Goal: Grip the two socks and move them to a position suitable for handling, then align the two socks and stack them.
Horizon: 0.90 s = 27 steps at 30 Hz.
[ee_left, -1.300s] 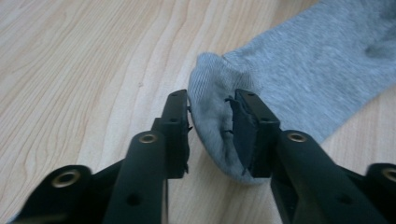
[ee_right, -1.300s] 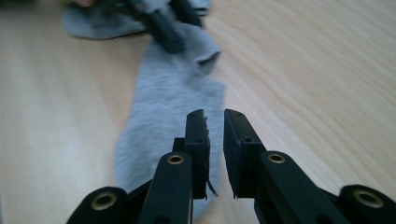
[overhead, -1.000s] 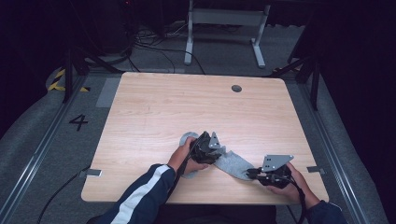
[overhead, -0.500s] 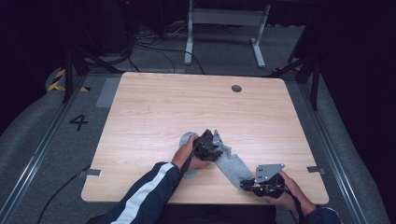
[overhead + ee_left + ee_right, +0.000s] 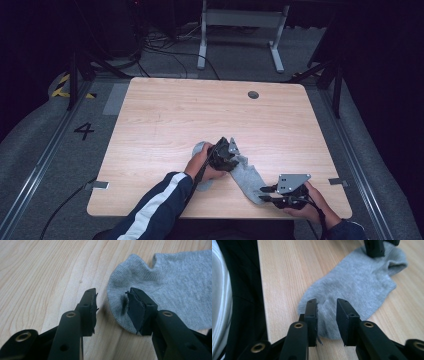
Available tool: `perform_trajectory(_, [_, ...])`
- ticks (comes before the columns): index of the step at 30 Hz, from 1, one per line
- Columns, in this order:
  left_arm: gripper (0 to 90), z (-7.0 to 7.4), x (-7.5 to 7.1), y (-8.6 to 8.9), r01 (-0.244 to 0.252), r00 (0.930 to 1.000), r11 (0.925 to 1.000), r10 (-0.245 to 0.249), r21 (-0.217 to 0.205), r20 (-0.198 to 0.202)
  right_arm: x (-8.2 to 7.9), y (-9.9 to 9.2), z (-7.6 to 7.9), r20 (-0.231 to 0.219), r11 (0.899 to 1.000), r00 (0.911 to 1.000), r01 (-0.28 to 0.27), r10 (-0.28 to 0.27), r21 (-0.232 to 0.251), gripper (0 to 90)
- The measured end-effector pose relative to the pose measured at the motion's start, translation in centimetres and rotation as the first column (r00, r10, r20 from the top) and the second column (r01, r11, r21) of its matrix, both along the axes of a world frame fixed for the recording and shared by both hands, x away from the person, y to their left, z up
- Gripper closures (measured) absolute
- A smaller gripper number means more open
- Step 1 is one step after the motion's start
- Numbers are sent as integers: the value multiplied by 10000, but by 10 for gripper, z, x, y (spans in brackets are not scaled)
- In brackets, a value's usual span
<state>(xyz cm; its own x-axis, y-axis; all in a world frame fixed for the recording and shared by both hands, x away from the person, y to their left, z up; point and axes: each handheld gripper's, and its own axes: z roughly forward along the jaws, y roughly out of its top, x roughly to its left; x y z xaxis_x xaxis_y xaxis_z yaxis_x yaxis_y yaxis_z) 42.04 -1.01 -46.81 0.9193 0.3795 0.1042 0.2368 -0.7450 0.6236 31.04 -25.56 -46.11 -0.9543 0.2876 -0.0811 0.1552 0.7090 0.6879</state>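
Near the front edge of the surface point(image 5: 150, 115), the right gripper point(image 5: 326, 305) is seen with jaws just opened a little over the grey sock's point(image 5: 245, 176) toe; farther in, the left gripper point(image 5: 111, 299) stands parted astride its rounded end; open wood is left beyond

Grey sock point(image 5: 245, 176) on pale wood-grain table point(image 5: 200, 115) (sleeve point(image 5: 150, 210) navy, white-striped), black fingers point(image 5: 90, 307).

Left tongs point(image 5: 231, 161): black body, grey three-cornered plate on top, black cable trailing. Right tongs point(image 5: 266, 194): same build, grey plate with small holes. Black flat-faced jaws, brass-ringed screw holes along arms. Left sleeve point(image 5: 155, 205): dark navy, white stripe lengthwise. Right cuff dark.
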Motion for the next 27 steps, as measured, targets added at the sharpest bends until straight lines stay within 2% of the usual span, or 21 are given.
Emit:
perform_trajectory(4, [583,0,2,1,50,9998,10000,-50,4,-177,2,6,-7,-245,9991,9995,-204,195,-374,715])
perform_trajectory(8, [590,0,5,2,187,9995,9998,-189,-54,-270,3,6,-10,-776,9997,9967,-243,246,43,710])
perform_trajectory(12, [602,0,5,2,157,9990,9998,-163,-139,-406,6,3,-11,-1113,9994,9936,-156,188,295,717])
perform_trajectory(14, [631,0,5,3,212,9987,9998,-214,-54,-463,7,3,-12,-1073,9995,9942,-86,120,318,747])
perform_trajectory(19, [721,-1,5,3,207,9979,9993,-226,-323,-614,8,3,-12,-1030,9995,9947,103,-73,282,841])
perform_trajectory(22, [788,-1,4,2,340,9972,9989,-359,-308,-652,10,5,-11,-1017,9997,9948,39,-14,251,877])
perform_trajectory(24, [831,-2,4,3,429,9967,9985,-451,-345,-680,9,8,-11,-831,9999,9965,36,-25,125,879])
perform_trajectory(27, [856,-1,2,3,504,9979,9985,-512,-207,-397,4,11,-9,-390,9998,9992,46,-54,-217,882])
